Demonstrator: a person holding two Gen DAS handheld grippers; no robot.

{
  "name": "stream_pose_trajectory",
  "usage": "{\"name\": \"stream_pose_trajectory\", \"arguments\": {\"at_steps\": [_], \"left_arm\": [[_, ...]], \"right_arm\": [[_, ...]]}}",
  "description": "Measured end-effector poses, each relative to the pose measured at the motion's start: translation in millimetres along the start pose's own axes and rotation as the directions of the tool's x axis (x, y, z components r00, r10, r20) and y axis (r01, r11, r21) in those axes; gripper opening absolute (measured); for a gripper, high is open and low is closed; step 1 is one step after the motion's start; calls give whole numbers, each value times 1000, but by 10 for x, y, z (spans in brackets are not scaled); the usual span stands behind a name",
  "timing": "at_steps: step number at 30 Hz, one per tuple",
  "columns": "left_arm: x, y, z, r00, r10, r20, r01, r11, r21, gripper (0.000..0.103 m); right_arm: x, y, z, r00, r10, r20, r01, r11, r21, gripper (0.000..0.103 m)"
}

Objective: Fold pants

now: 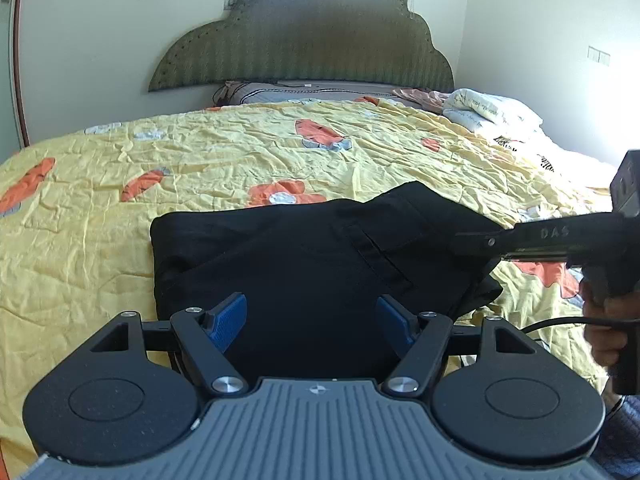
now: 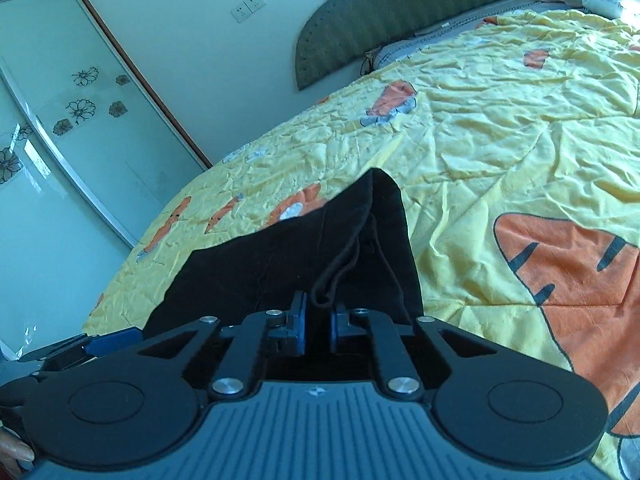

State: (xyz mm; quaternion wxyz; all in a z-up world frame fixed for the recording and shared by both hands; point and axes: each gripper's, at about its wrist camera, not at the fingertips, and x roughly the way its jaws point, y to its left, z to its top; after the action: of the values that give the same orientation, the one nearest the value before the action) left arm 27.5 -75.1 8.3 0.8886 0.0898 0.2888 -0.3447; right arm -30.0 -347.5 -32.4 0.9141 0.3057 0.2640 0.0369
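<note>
**A:** One big bed (image 1: 240, 152) under a yellow carrot-print cover, black pants (image 1: 288, 264) folded near its edge.

**B:** Yep. Right hand-held gripper (image 2: 317, 330) is clenched on the pants' lifted fabric; left hand-held gripper (image 1: 311, 322) hovers spread wide, holding nothing.

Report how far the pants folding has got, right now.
Done: the black pants lie on the yellow bedspread as a compact bundle, apparently already doubled over. In hand: the right gripper is shut on the pants' edge by the drawstring, lifting a corner; the left gripper is open above the near edge, holding nothing. Left: carrying that edge across and flattening the stack.
</note>
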Motion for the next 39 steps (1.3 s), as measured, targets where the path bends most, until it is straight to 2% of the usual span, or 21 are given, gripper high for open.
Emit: {"name": "stream_pose_trajectory", "arguments": {"at_steps": [3, 5, 8, 10, 12, 13, 14, 16, 18, 20, 22, 23, 25, 26, 27, 28, 31, 34, 35, 37, 39], "left_arm": [[-3, -17, 16, 999, -41, -3, 41, 999, 3, 74], [2, 12, 18, 998, -65, -2, 65, 998, -20, 75], [81, 87, 32, 998, -54, -26, 52, 997, -63, 75], [116, 170, 47, 998, -33, -50, 28, 995, -92, 75], [102, 269, 62, 998, -29, -46, 24, 993, -120, 75], [99, 322, 85, 999, -26, -42, 21, 992, -128, 75], [105, 367, 125, 999, -19, -38, 14, 991, -133, 75], [150, 439, 250, 1000, -4, -24, 0, 989, -145, 75], [256, 488, 398, 1000, -11, -10, 9, 988, -151, 78], [441, 516, 529, 998, 33, -51, -41, 985, -166, 78], [707, 558, 610, 991, 57, -123, -77, 983, -168, 78], [849, 590, 627, 987, 64, -147, -89, 981, -174, 78], [1153, 651, 626, 971, 116, -207, -149, 977, -151, 77], [1218, 674, 618, 963, 146, -228, -183, 972, -150, 74], [1180, 693, 613, 965, 143, -219, -183, 968, -171, 72], [1083, 696, 603, 974, 125, -190, -162, 969, -189, 74], [802, 647, 513, 985, 89, -149, -115, 977, -177, 78], [774, 508, 303, 982, 88, -166, -106, 989, -99, 83], [801, 453, 231, 980, 108, -169, -120, 991, -64, 84], [722, 358, 150, 980, 151, -127, -157, 987, -37, 83], [588, 293, 141, 977, 185, -107, -190, 981, -40, 82]], "right_arm": [[-218, 118, 45, 999, 2, 38, 0, 999, -39, 9], [-234, 129, 15, 1000, -30, 4, 30, 996, -83, 9], [-49, -50, -77, 993, -71, -89, 66, 996, -59, 11], [-56, -91, -70, 996, -55, -77, 53, 998, -26, 15], [-153, -33, -2, 995, -96, -18, 94, 993, -64, 28], [-223, 18, 40, 986, -159, 46, 163, 981, -101, 38], [-263, 79, 95, 971, -216, 100, 229, 963, -145, 44], [-230, 220, 220, 960, -240, 145, 270, 929, -254, 44], [-61, 370, 350, 977, -172, 124, 205, 912, -355, 44], [232, 486, 426, 995, -100, 27, 101, 885, -454, 41], [575, 510, 461, 991, -97, -89, 39, 863, -505, 41], [773, 474, 467, 981, -130, -141, 38, 855, -517, 40], [1028, 330, 501, 970, -199, -136, 103, 851, -515, 40], [1079, 250, 548, 970, -203, -136, 115, 870, -479, 40], [1056, 189, 606, 972, -182, -145, 106, 901, -422, 40], [974, 182, 636, 978, -168, -128, 106, 914, -391, 40], [674, 326, 527, 983, -170, -63, 125, 887, -445, 43], [594, 360, 332, 986, -92, -140, 20, 893, -450, 42], [667, 353, 256, 982, -113, -150, 31, 884, -466, 42], [711, 330, 161, 980, -171, -104, 99, 866, -490, 42], [613, 388, 182, 980, -188, -68, 138, 883, -448, 42]]}}
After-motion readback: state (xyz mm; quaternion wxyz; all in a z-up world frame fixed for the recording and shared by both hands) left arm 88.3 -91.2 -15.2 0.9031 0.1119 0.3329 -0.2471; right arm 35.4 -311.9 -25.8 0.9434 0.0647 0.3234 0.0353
